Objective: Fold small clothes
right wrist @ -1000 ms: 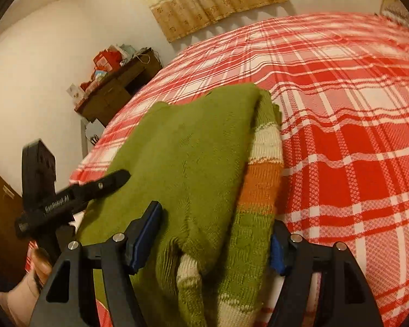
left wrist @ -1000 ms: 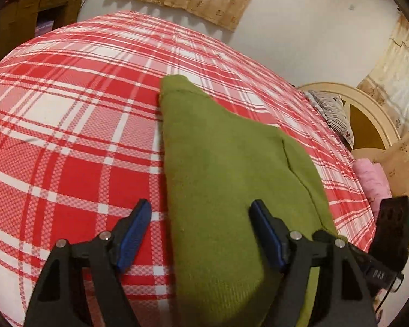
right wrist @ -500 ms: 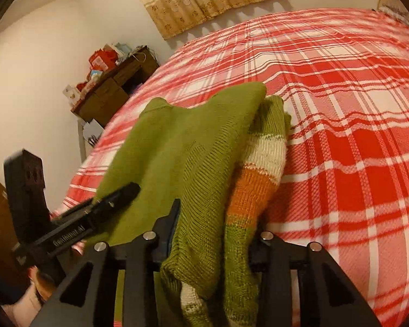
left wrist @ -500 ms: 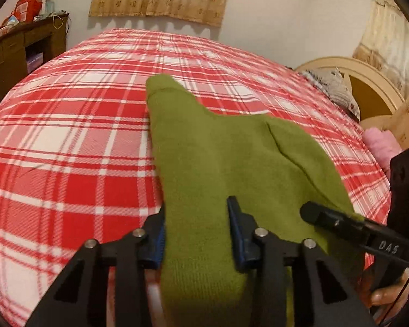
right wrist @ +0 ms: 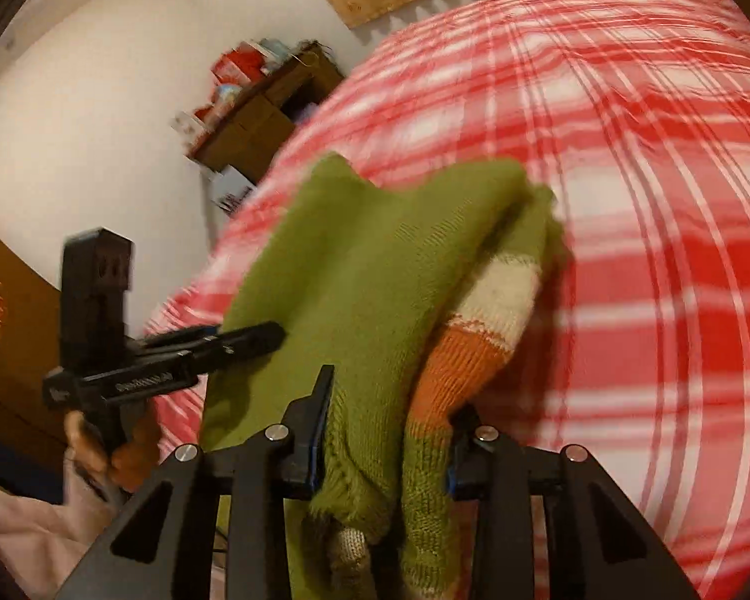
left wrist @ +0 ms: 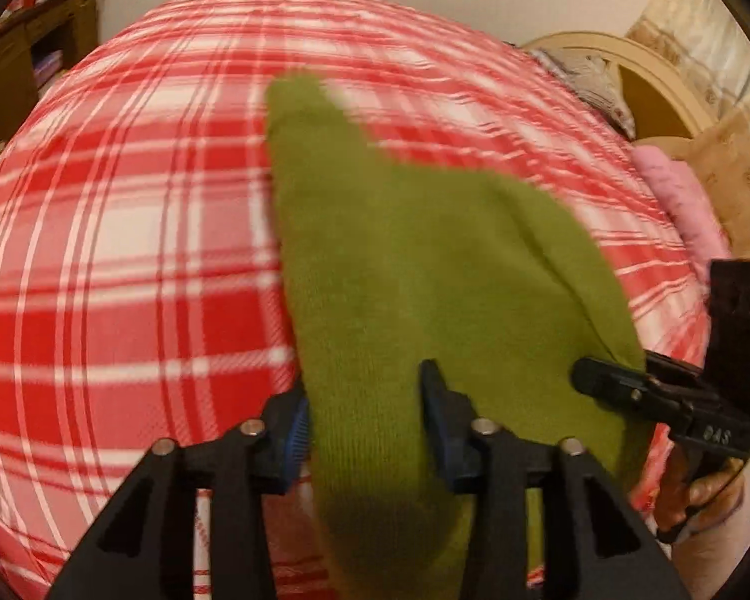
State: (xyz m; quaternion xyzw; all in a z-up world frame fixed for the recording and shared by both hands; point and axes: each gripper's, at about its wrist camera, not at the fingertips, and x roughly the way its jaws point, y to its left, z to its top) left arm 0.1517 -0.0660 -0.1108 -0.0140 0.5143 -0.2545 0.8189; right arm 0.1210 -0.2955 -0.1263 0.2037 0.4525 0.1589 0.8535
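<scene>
Green knit, a small sweater (left wrist: 425,270), lies on the red-and-white plaid bed (left wrist: 125,250), its near edge gathered up in both grippers; in the right wrist view the same sweater (right wrist: 355,290) shows a folded-in sleeve banded in cream and orange along its right side, tucked under the plain green panel.

Both pairs of fingers are closed down on fabric: the left gripper (left wrist: 365,415) pinches the near hem close to the sweater's left edge, blue pads pressed into the knit on either side; the right gripper (right wrist: 390,430) clamps a thicker bunch, the green body layer together with the striped sleeve, near the right edge; each gripper also appears in the other's view, just beside the cloth.

The step in hand looks like carrying the near hem over toward the far end to fold the sweater in half; to do it well, both grippers should probably rise and travel together at the same height, so the hem stays level and the tucked sleeve does not slide out; the hem wants laying down square on the far edge before either grip opens; the thick bunch on the right may spring loose sooner than the thin edge on the left.

Motion blur softens both views; the far end of the sweater is hard to read, neckline or shoulders I cannot tell; the cloth below the fingers is cut off by the frame.
</scene>
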